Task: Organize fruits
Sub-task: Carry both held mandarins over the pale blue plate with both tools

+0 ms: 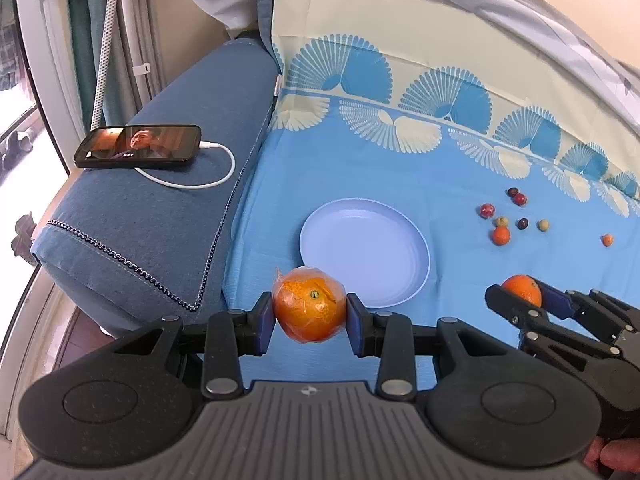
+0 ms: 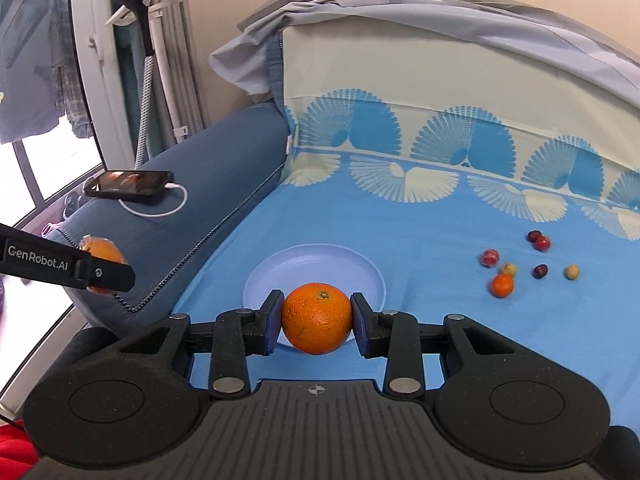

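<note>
Two grippers, left (image 1: pixel 309 309) and right (image 2: pixel 316 319), jaws each pinching an orange, hover near the plate's (image 1: pixel 416 248) rim.

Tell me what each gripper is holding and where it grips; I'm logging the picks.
The left gripper holds a plastic-wrapped orange, pads on opposite sides at its middle. The right gripper holds a bare orange the same way, stem end up.

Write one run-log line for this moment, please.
left gripper: holds wrapped orange | right gripper: holds bare orange | plate: empty | small fruits: on cloth
</note>
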A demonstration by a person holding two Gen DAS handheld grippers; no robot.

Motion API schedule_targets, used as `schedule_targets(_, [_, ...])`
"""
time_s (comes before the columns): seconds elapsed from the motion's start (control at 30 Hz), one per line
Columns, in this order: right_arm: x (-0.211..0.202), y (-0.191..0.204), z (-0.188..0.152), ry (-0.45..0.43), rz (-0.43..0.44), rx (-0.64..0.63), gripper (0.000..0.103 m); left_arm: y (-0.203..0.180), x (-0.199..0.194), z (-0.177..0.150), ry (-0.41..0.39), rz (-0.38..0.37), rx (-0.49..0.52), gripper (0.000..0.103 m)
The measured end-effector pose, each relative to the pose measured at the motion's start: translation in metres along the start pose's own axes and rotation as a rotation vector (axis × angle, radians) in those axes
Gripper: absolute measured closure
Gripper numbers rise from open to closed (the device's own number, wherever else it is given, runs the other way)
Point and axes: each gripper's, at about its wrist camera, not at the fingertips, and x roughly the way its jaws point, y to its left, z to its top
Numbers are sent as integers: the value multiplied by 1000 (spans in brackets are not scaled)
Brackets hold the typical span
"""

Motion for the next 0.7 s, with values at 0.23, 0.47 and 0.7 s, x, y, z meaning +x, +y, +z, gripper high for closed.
schedule_targets(0.23, [-4, 6, -1, 1, -8, -18, 65, 3, -1, -1, -7, -17, -13, 62])
schedule_targets(0.47, [-4, 8, 0, 3, -11, -28, 65, 6, 0, -2, -12, -22, -12, 62])
schedule_targets(0.7, [-3, 7, -1, 12, -10, -31, 65, 7, 3, -3, -8, -22, -18, 62])
